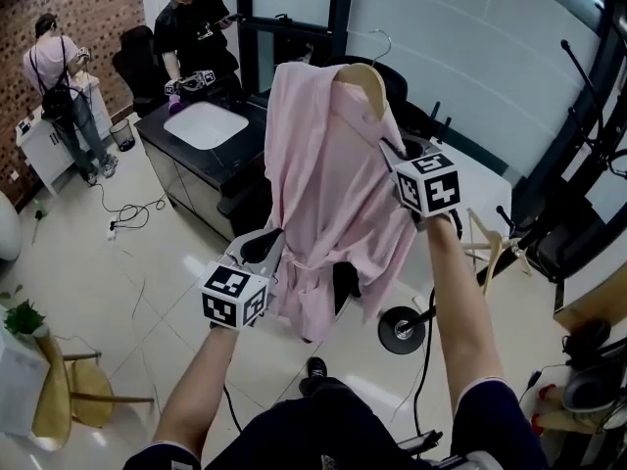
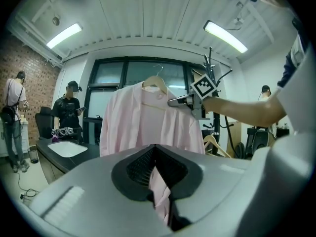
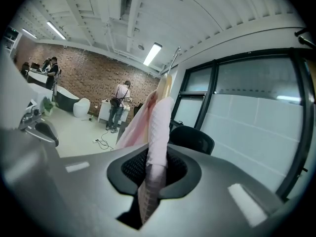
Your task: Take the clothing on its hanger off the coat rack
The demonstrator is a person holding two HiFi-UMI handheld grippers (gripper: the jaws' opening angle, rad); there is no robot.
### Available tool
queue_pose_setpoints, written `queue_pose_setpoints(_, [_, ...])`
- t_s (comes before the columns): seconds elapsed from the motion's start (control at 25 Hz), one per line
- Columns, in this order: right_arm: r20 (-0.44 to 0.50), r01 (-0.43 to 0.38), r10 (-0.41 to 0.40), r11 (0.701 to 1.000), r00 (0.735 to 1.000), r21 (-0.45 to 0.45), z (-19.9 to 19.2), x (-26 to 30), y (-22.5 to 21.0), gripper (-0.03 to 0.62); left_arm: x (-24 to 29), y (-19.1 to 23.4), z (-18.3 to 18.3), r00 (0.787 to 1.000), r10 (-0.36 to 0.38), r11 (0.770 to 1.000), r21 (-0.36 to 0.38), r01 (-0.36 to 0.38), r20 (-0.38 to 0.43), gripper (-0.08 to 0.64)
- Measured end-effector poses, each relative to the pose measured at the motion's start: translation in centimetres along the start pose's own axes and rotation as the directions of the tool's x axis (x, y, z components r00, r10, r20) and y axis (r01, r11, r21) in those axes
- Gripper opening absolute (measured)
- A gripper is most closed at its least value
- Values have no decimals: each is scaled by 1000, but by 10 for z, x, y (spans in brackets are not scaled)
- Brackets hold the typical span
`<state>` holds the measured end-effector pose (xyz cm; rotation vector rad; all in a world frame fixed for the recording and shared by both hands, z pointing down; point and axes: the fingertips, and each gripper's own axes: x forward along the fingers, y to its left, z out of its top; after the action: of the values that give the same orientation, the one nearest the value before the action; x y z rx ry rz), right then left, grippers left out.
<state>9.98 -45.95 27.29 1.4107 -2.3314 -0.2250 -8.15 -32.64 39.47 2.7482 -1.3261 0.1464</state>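
A pink robe point(image 1: 328, 179) hangs on a wooden hanger point(image 1: 364, 78) whose metal hook point(image 1: 378, 39) touches nothing. My right gripper point(image 1: 390, 153) is shut on the robe's shoulder, where the cloth lies over the hanger's arm. In the right gripper view pink fabric point(image 3: 154, 172) fills the gap between the pads, with the hanger point(image 3: 165, 85) above. My left gripper point(image 1: 265, 247) is shut on the robe's lower part near its belt, and the fabric point(image 2: 161, 189) shows between its jaws. The black coat rack point(image 2: 210, 68) stands behind the right gripper point(image 2: 174, 102), apart from the hanger.
A black counter with a white basin point(image 1: 205, 124) stands at the back left, with a person in black point(image 1: 194, 29) behind it. Another person point(image 1: 59, 81) stands far left. A black office chair point(image 1: 390, 84), a spare wooden hanger point(image 1: 486, 249), a round stand base point(image 1: 401, 330) and floor cables point(image 1: 130, 211) lie around.
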Motion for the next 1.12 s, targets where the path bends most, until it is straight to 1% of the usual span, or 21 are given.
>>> queue_pose_setpoints(0.24, [15,9,-9,1000,1000,-13,7,40,-47,35,50,13,13,1000,16,1000,1,-16,8,11])
queue_pose_setpoints(0.44, [16,-34,34,999,999,-10,-3,71,-61,35,80,22,11,999,47,999,-11,-47,-14,11])
queue_pose_setpoints(0.6, [4,-64,64,998,998,8,-28,93,-57,35,95,26,0,997,56,998,-22,-57,-43,11])
queue_pose_setpoints(0.76, [-33,-85,87,995,996,51,-62,113,-42,35,100,36,-16,995,58,998,-31,-60,-83,11])
queue_pose_setpoints(1.0, [-113,-91,103,990,988,112,-118,140,-7,34,101,54,-42,991,29,998,-58,-37,-134,11])
queue_pose_setpoints(1.12, [-151,-96,121,982,981,161,-149,150,16,32,100,60,-60,986,11,997,-78,-24,-165,11])
